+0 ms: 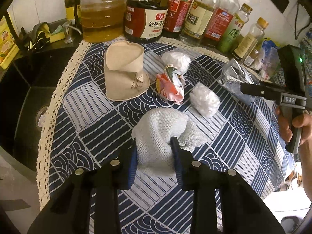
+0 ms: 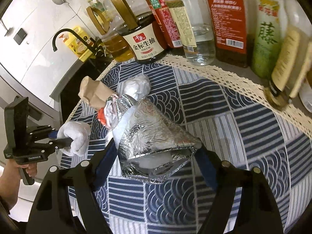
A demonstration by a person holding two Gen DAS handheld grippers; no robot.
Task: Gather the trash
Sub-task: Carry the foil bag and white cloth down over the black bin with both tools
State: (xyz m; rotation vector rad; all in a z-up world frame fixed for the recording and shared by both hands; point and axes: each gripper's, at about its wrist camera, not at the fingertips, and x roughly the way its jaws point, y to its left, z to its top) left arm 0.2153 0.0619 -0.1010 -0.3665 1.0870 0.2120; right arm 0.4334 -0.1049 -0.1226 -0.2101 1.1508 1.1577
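- White knit cloth wad [image 1: 161, 136] pinched tight in my left gripper [image 1: 154, 152], near edge of the blue patterned tablecloth [image 1: 234, 146].
- Silver foil pouch [image 2: 154, 136] clamped between my right gripper [image 2: 156, 156] pads.
- Crushed paper cup [image 1: 124, 74], colourful wrapper [image 1: 171, 85], two white wads [image 1: 204, 99] sit farther back, before the bottles [image 1: 146, 17].
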